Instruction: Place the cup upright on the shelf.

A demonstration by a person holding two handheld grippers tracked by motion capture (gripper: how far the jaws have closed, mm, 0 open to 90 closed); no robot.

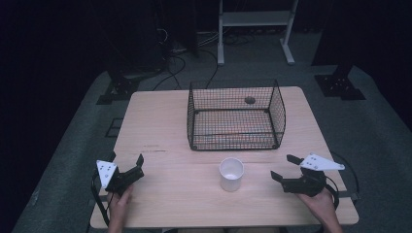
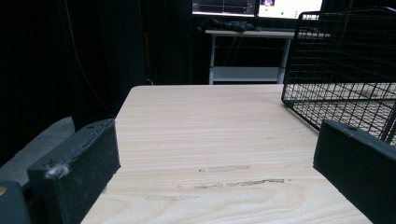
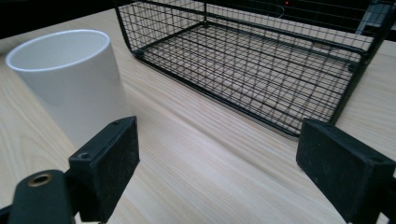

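Both claws, left and right, gape wide and hold nothing, flanking an unmarked white cup before a wire basket.

wire basket: empty, table's far half | table: pale wood | white-legged desk: beyond table

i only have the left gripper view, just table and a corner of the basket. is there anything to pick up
Observer: Yes, a white cup stands upright on the table, in front of the basket.
Operator: which gripper is nearer to it
Observer: The right gripper; in its own view the cup sits just beyond its left jaw.
Operator: is that gripper open
Observer: Yes, its jaws stand wide apart with nothing between them.
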